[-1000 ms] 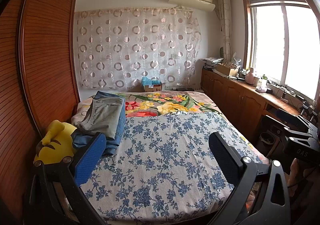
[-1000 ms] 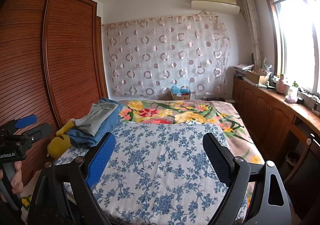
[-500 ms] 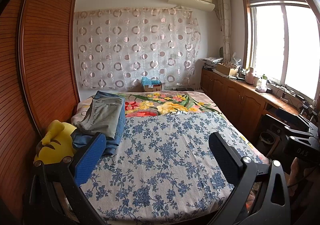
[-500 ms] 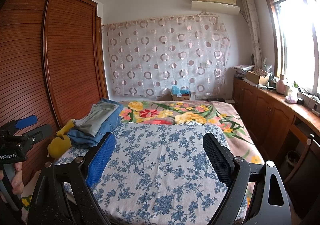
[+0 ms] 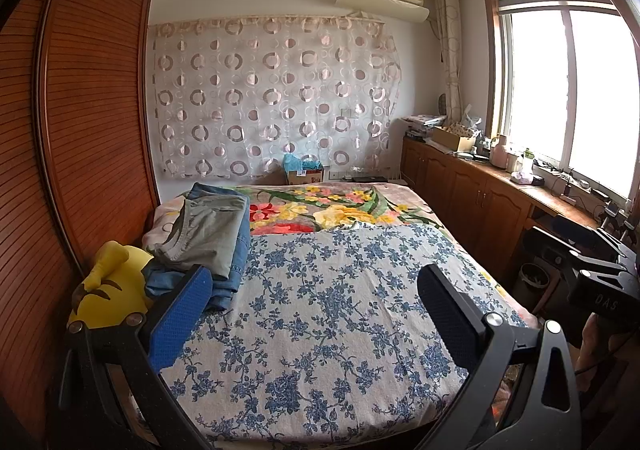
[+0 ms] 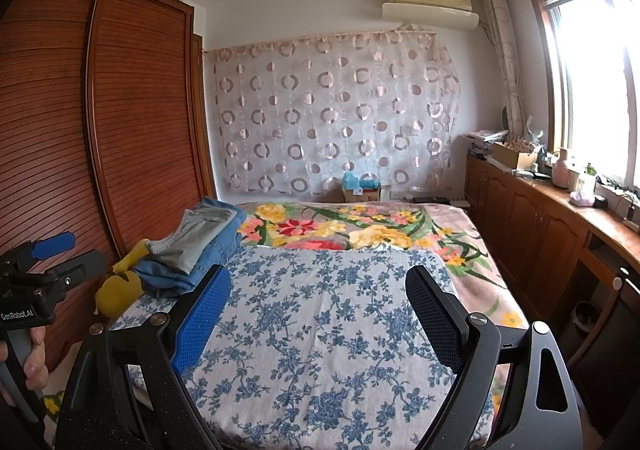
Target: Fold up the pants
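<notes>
A stack of folded pants lies at the bed's far left: grey pants [image 5: 208, 234] on top of blue jeans [image 5: 236, 270]. The stack also shows in the right wrist view [image 6: 192, 242]. My left gripper [image 5: 312, 290] is open and empty, held above the near part of the bed, right of the stack. My right gripper [image 6: 316, 294] is open and empty over the blue-flowered sheet [image 6: 320, 330]. The left gripper also shows from the side in the right wrist view [image 6: 44, 262], and the right gripper shows at the right edge of the left wrist view [image 5: 576, 250].
A yellow plush toy [image 5: 108, 290] lies by the stack against the wooden wardrobe [image 5: 80, 130]. A flowered blanket [image 5: 340, 210] covers the bed's far end. Wooden cabinets [image 5: 480, 202] with clutter run along the right under the window. A cardboard box [image 5: 304, 174] stands behind the bed.
</notes>
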`<state>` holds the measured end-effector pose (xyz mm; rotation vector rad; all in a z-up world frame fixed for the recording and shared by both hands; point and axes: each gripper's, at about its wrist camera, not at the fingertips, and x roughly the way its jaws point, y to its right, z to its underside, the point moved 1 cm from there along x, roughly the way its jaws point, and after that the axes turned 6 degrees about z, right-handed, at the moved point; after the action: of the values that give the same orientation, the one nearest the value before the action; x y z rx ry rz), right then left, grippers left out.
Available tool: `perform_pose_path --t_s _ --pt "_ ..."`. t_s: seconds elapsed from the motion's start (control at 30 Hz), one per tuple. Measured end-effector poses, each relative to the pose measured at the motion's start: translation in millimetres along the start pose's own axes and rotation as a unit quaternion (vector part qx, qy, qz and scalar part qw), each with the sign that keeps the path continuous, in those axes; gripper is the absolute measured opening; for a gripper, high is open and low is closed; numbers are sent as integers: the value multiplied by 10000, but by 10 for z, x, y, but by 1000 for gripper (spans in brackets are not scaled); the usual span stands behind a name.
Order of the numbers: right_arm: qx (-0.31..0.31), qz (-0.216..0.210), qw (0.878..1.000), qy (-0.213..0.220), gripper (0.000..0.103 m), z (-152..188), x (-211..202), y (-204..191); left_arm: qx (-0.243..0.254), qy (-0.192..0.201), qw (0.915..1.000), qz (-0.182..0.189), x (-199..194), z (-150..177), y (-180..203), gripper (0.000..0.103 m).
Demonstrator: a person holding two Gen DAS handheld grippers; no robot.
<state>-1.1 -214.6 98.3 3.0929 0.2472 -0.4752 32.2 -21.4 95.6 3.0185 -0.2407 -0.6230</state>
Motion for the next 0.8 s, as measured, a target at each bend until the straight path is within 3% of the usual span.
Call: perform_pose_path --t_s 0.8 --pt "-2 -16 10000 19 90 1 -10 10 8 5 10000 1 4 10 12 103"
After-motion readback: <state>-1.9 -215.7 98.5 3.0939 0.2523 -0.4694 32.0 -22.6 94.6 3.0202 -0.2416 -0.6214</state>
